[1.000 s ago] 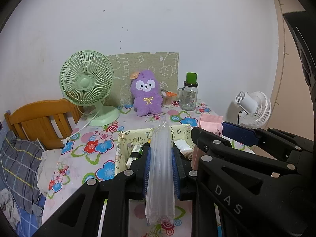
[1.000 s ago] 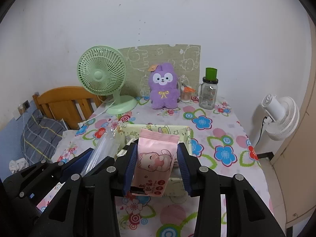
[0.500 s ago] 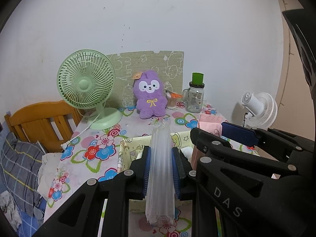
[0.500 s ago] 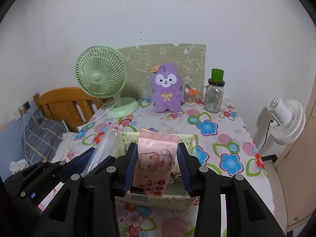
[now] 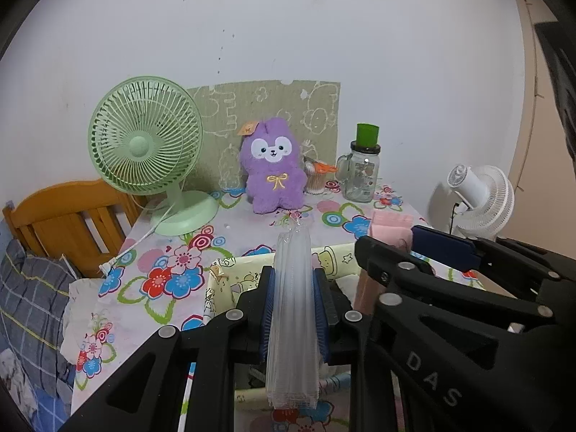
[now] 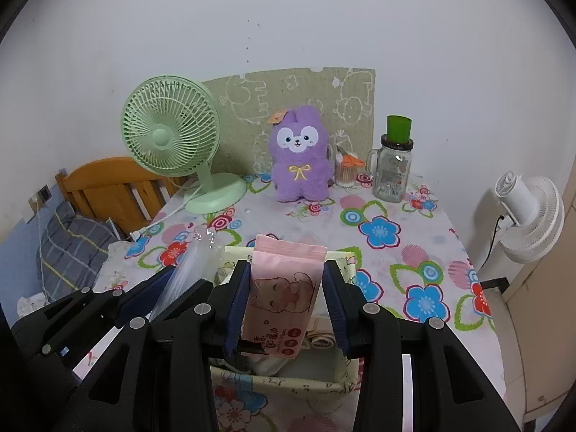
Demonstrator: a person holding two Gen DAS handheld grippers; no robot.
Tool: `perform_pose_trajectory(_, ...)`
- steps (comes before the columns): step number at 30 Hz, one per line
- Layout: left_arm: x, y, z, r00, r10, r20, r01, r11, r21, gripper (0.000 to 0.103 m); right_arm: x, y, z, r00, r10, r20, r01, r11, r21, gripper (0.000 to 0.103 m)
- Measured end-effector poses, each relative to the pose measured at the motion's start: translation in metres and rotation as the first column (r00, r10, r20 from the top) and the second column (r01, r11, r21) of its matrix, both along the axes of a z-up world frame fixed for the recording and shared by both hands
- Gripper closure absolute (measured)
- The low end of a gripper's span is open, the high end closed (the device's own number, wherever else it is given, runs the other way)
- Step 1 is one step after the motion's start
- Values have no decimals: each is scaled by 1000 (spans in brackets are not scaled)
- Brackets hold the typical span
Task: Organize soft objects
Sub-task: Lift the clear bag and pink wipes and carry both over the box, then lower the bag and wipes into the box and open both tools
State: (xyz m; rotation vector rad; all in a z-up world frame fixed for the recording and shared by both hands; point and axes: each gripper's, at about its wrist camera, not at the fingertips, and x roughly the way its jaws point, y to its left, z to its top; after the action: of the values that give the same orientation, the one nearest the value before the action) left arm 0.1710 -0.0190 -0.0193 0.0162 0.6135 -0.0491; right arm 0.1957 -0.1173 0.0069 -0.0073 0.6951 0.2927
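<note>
While both grippers hang over the cloth bin, this is how things stand:

Clear packet: the left gripper (image 5: 293,318) is clamped on a slim clear plastic packet (image 5: 293,309), its long axis running straight out along the fingers and tilted downward, with its far tip over the bin's back rim.

Pink pack: the right gripper (image 6: 286,306) is pressed onto both sides of a pink wipes pack (image 6: 284,295) with a cartoon cat on it, held lengthwise along the fingers, top edge pointing away.

Key relation: both soft items sit above the bin's open mouth, the pink pack more squarely over the middle, the clear packet toward the left side. Lowering and letting go looks like the next step, and the right hand seems better placed to go first.

Bin: a pale yellow fabric bin (image 6: 288,383) with printed cartoons, standing on the flowered table (image 6: 396,230). Folded pale cloth pieces lie inside; what else is in there I cannot make out.

Farther back: a purple plush toy (image 6: 301,160) sits upright against the wall, well apart from the bin, between a green fan (image 6: 171,136) and a glass jar (image 6: 392,172) with a green lid.

Risk: the two grippers are close side by side and could knock together.
</note>
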Motion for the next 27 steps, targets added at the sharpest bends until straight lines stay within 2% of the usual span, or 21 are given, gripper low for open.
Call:
perform_pose_trajectory(4, 11, 2, -10, 1000, 10, -24, -10, 1000, -1, 82, 9, -1, -9, 1000, 0, -22, 0, 1000, 4, 59)
perform_pose_trajectory(6, 16, 3, -16, 999, 13, -44, -13, 1000, 6, 68, 13, 0, -14, 999, 6, -34, -6, 1000, 2, 59)
perform_pose_trajectory(10, 21, 9, -26, 996, 40, -77, -40, 999, 0, 62, 22, 5, -26, 997, 25, -67, -26, 1000, -1, 59)
perform_pose_trajectory(15, 24, 16, -37, 992, 72, -104, -71, 997, 15, 38, 31, 12, -37, 995, 52, -87, -53, 999, -6, 59)
perform_pose_trajectory(25, 27, 24, -46, 985, 109, -131, -108, 994, 16, 29, 48, 28, -57, 986, 116, -123, -118, 993, -7, 57)
perform_pose_trajectory(26, 28, 25, -47, 984, 112, -137, -111, 994, 14, 28, 49, 29, -57, 985, 119, -124, -121, 993, -8, 57)
perform_pose_trajectory(27, 29, 26, -49, 983, 118, -143, -117, 993, 14, 28, 49, 31, -59, 984, 127, -124, -130, 991, -15, 50)
